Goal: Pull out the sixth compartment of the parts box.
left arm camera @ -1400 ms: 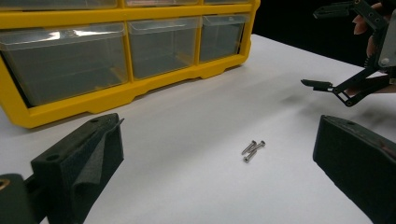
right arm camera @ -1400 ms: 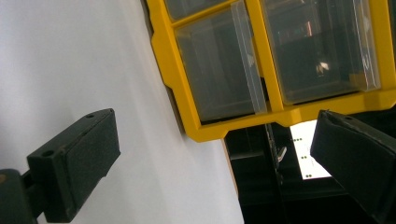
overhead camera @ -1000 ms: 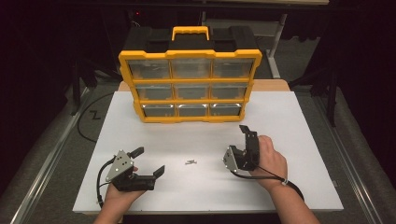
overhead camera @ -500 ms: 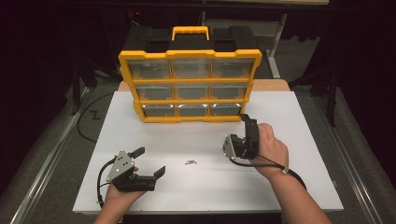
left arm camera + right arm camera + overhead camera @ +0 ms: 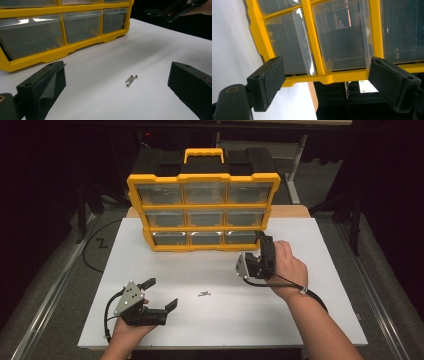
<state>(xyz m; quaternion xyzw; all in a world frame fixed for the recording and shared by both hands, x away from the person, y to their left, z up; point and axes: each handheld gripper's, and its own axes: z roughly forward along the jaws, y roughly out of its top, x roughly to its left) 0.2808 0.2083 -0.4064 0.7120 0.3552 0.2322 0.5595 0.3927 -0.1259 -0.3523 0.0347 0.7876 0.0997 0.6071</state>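
My right claw (image 5: pixel 263 241) was up close to the bottom row of the yellow cabinet (image 5: pixel 202 179), jaws spread wide and holding nothing, turned on its side so that in its own view the bottom right drawer (image 5: pixel 342 37) sat between the two pads, with the frame edge just below them. I judged this to be the reach for that drawer, the grip not yet made: the pads were near the clear front but I could not tell that either touched it. My left claw (image 5: pixel 161 295) rested low on the white worktop (image 5: pixel 320 320), near its front edge, also released and empty, pointing toward the screws (image 5: pixel 131 80), a few small ones lying loose together in the open middle of the worktop, well apart from the cabinet and from both claws. The next move, as I saw it, called for easing the right claw forward to pinch the drawer's lip squarely, then a straight pull out, gently, so the cabinet did not slide or tip
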